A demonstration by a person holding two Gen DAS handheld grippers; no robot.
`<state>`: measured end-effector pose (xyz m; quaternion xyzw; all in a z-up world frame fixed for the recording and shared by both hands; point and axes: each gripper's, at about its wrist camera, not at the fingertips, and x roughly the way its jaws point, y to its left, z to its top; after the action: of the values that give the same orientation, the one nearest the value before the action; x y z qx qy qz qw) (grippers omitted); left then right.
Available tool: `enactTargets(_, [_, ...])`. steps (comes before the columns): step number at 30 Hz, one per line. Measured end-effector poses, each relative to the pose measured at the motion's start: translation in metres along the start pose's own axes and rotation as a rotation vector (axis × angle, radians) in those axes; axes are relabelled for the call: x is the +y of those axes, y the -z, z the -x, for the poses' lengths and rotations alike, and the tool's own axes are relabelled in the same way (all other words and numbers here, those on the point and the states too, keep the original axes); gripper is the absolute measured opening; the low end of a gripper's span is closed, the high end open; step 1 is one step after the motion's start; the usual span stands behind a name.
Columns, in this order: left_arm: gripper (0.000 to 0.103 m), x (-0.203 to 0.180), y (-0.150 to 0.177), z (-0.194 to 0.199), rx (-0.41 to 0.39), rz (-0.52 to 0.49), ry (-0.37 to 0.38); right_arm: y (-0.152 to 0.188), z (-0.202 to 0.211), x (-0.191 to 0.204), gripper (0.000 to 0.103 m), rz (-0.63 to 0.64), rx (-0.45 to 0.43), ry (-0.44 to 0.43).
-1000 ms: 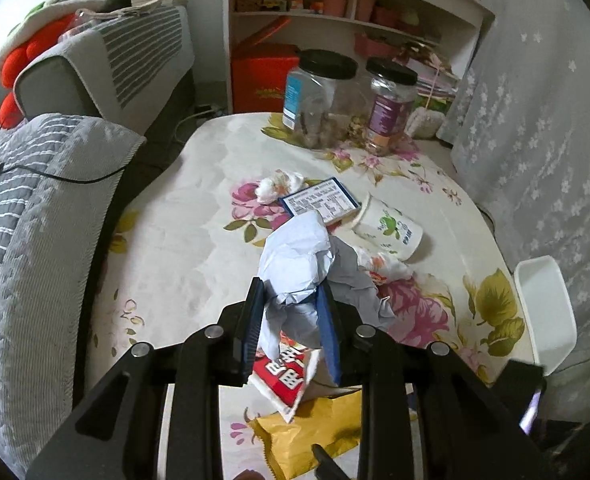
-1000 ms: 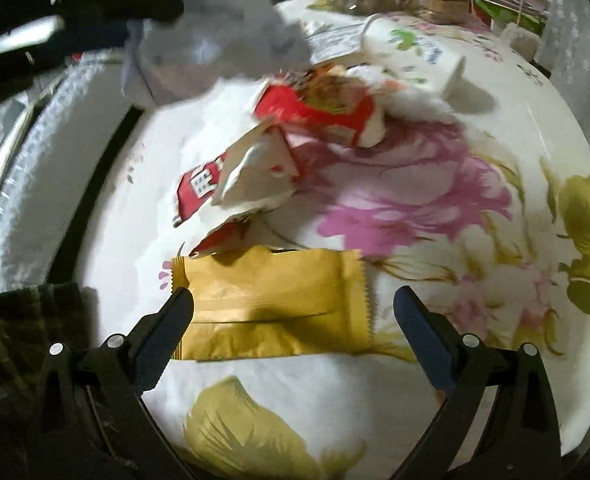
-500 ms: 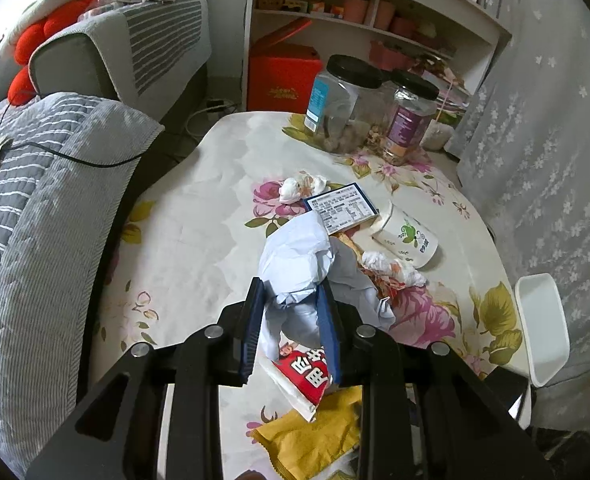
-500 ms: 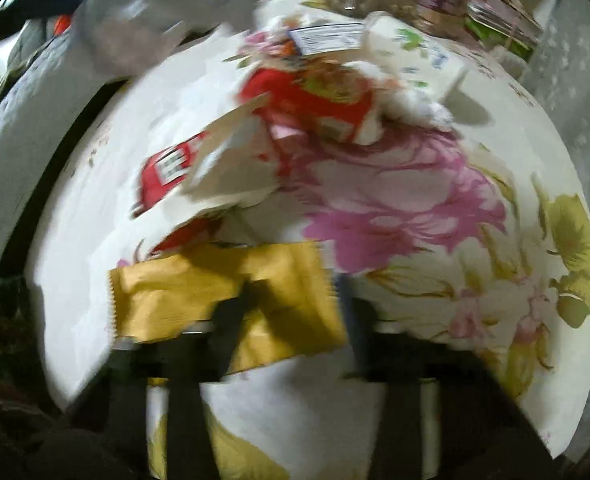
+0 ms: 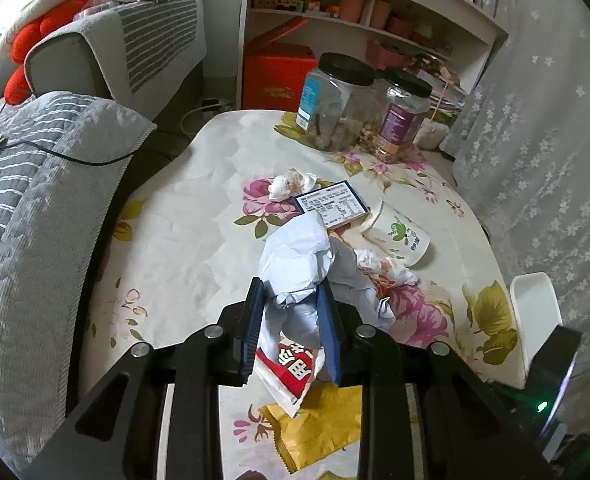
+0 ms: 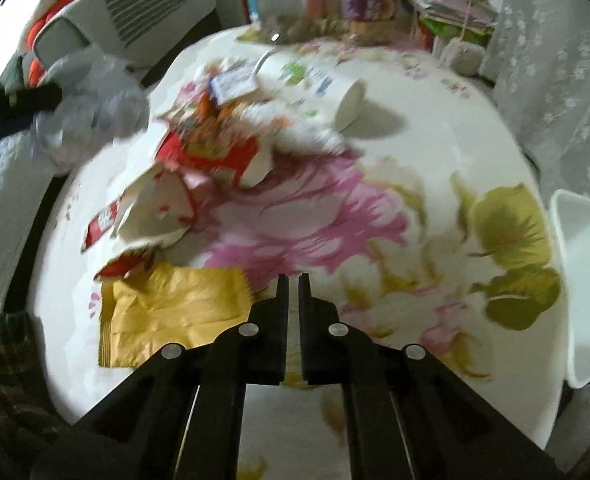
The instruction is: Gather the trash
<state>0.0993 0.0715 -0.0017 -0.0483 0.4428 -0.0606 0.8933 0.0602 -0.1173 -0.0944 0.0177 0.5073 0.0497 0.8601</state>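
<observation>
- The left tool [image 5: 291, 320] pinches a crumpled pale bag [image 5: 295, 256], holding it up over the tabletop [image 5: 175, 248], probably ready for litter.
- The right tool [image 6: 293, 292] is closed and empty, just right of the yellow wrapper [image 6: 167, 312].
- The yellow wrapper lies flat, creased, with a red wrapper [image 6: 211, 152] beyond it.

Left desk side: bare floral cloth on the desk [image 5: 167, 240] beside the sofa arm [image 5: 47, 208].
Middle: wrappers [image 6: 211, 152], a tipped cup [image 5: 397, 236] and tissue wads block it.
Far end: two jars [image 5: 335, 100] stand close together.
Right edge: white bin [image 6: 583, 288] just beside the desk.
</observation>
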Motion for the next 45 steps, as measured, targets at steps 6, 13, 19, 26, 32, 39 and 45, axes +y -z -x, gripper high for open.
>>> enactTargets(6, [0.027,-0.006,-0.001,0.002,-0.010,-0.009,0.010,0.003,-0.009,0.005,0.067,-0.009,0.063,-0.148])
enactTargets(13, [0.028,0.010,0.000,0.006,-0.004,0.026,0.008,0.031,-0.016,0.055,0.094,0.138,0.089,-0.135])
enactTargets(19, [0.028,0.012,-0.001,0.007,-0.002,0.028,0.020,0.049,-0.030,0.079,0.097,0.075,0.131,-0.069])
enactTargets(26, [0.030,0.019,-0.002,0.003,-0.001,0.029,0.018,0.053,-0.043,0.107,0.096,0.180,0.048,0.041])
enactTargets(32, [0.030,0.027,-0.005,-0.007,0.021,0.069,0.029,0.018,-0.059,0.083,0.096,0.122,0.027,0.023])
enactTargets(39, [0.028,0.024,-0.007,-0.010,0.007,0.052,0.017,-0.019,-0.067,0.040,0.066,0.022,-0.013,-0.042])
enactTargets(45, [0.042,0.035,-0.013,-0.012,0.025,0.073,0.020,-0.012,-0.060,0.043,0.082,-0.010,-0.020,-0.107])
